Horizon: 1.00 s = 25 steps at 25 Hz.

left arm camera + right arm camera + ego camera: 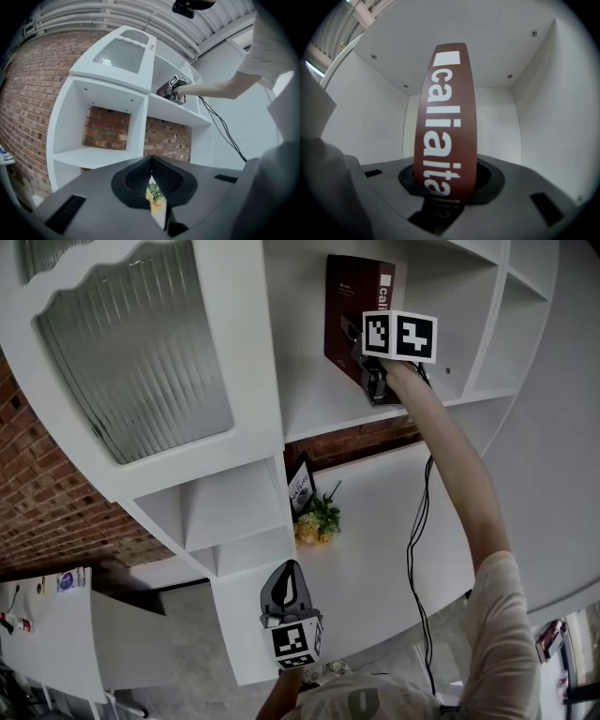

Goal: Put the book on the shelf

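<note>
A dark red book (352,315) with white letters on its spine stands upright inside an upper compartment of the white shelf unit (319,418). My right gripper (375,385) is shut on the book's lower end, arm stretched up to the shelf. In the right gripper view the book's spine (447,122) rises from between the jaws of that gripper (450,185), with the compartment's white walls all round. My left gripper (286,585) hangs low in front of the shelf unit, shut and holding nothing. In the left gripper view it (151,180) points at the shelves, and the right gripper (177,93) shows far off.
A glass-fronted cabinet door (141,352) fills the unit's upper left. A small plant (317,519) and a framed card (300,486) stand on the lower shelf. A brick wall (37,502) lies behind. A black cable (412,549) hangs from the right gripper.
</note>
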Available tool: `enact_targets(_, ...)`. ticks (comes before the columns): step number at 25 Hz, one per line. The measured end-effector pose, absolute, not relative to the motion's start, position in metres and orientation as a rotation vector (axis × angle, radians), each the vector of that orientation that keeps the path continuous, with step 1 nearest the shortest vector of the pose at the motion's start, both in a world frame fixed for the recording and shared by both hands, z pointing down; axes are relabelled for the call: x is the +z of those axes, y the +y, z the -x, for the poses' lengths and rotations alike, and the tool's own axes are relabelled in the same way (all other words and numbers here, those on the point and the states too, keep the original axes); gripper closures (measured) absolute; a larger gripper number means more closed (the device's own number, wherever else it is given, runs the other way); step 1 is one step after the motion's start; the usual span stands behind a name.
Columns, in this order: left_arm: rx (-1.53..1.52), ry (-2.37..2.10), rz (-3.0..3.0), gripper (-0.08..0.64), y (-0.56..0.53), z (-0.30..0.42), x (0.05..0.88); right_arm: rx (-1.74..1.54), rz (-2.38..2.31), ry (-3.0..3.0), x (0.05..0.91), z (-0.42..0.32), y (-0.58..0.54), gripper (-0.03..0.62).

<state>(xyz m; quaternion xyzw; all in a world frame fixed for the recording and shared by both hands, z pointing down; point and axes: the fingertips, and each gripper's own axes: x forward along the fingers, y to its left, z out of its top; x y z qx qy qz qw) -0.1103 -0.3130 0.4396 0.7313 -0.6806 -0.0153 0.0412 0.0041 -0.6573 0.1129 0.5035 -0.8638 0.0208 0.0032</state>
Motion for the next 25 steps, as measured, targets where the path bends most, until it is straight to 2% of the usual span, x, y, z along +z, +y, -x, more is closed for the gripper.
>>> enact_targets(19,-0.048,-2.041,-2.316,0.548,-0.315,0.08,0.427,-0.008,-1.57,-2.73,0.113,-0.002,-0.654,0.438)
enact_targets(25,-0.031,-2.018,-2.37,0.548,-0.311,0.064,0.421,-0.017,-1.607,-2.742,0.106,-0.015,-0.642,0.408)
